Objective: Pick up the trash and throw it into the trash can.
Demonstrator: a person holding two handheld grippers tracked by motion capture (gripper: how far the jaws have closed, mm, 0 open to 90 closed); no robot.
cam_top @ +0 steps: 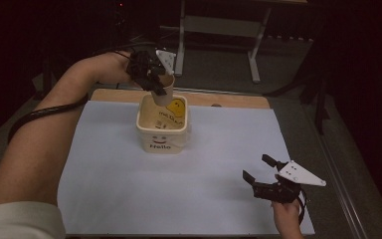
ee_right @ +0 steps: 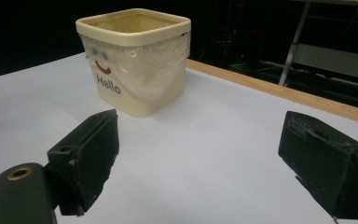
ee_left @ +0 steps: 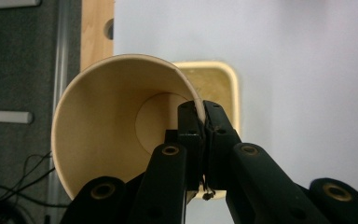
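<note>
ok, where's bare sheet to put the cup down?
Free: the wide white sheet in front of the bin, and the stretch between it and the right gripper. Crowded: over the bin, where the left gripper pinches the paper cup.

Each hand-held gripper is black: the left hand-held gripper [cam_top: 160,85] and the right hand-held gripper [cam_top: 259,169] both carry a pale grey three-cornered plate dotted with small holes. Their linkage arms show brass-coloured rivets. A black cable [cam_top: 40,113] trails from the left one. A white sleeve [cam_top: 22,220] covers the left upper arm.
</note>
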